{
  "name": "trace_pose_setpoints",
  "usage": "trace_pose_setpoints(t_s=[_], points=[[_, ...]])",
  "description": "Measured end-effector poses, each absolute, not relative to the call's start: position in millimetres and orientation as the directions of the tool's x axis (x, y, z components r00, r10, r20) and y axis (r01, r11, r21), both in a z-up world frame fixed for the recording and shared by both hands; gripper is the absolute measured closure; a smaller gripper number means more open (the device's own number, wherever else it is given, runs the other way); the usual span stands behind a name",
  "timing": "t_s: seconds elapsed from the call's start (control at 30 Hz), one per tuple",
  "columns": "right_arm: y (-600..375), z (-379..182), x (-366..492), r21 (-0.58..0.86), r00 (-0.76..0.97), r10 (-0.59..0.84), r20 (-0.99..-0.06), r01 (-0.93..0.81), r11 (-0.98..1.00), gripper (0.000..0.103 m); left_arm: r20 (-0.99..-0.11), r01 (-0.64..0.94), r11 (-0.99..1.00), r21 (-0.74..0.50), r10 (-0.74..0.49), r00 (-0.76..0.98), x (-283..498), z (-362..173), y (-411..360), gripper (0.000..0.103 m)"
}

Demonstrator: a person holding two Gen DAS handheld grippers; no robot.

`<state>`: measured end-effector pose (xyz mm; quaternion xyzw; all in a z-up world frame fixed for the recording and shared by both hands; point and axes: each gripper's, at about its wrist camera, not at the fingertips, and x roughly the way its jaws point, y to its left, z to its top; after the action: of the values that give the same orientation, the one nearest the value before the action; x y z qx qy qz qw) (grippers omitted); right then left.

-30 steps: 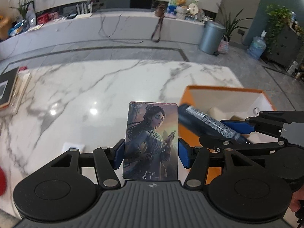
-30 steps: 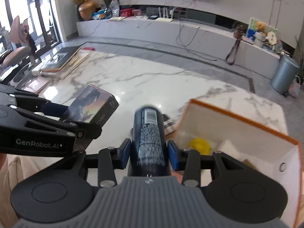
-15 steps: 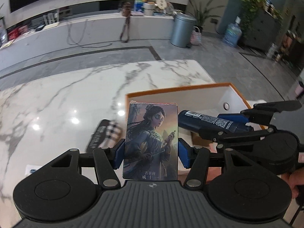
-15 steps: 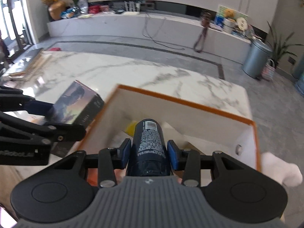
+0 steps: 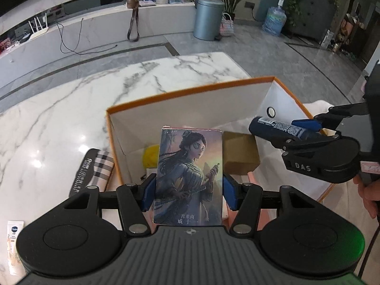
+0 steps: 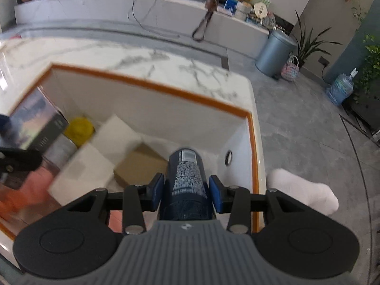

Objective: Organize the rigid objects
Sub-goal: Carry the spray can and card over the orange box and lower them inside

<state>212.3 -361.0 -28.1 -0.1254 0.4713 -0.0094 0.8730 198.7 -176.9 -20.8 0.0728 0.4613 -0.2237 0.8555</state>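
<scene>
Tools (image 5: 188, 190) over marble table (image 5: 59, 123) (grey floor (image 5: 273, 54))

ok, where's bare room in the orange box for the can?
Bare floor of the orange box lies along its far wall and the right wall beside the brown carton. Left side is crowded: yellow item, white boxes. The can hangs over the right part.
</scene>
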Motion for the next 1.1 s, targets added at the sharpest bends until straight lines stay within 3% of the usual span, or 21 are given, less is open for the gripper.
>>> trace_pose_setpoints(t_s=[0.23,0.37,0.73,0.93,1.1], points=[[-360.7,-54.7,215.0,-0.242,0.472,-0.147,-0.869,-0.146,0.959,0.062,-0.832,0.453,0.889,-0.071,-0.303,0.464,198.4,-29.4,-181.4,0.038],[-359.1,-61.1,214.0,-0.24,0.443,-0.145,-0.885,-0.167,0.956,0.074,-0.835,0.459,0.886,-0.068,-0.303,0.46,197.1,-30.7,-183.6,0.038],[-351.6,-45.1,197.1,-0.246,0.529,-0.14,-0.837,-0.135,0.96,0.068,-0.84,0.462,0.884,-0.066,-0.299,0.452,196.8,-35.1,-190.2,0.038],[-349.4,-33.4,186.7,-0.157,0.609,-0.053,-0.791,-0.118,0.981,0.068,-0.853,0.491,0.866,-0.09,-0.322,0.411,193.0,-41.3,-198.9,0.038],[-349.8,-31.3,182.4,-0.1,0.641,-0.017,-0.768,-0.094,0.99,0.06,-0.871,0.511,0.856,-0.075,-0.305,0.385,192.0,-49.4,-205.1,0.038]])
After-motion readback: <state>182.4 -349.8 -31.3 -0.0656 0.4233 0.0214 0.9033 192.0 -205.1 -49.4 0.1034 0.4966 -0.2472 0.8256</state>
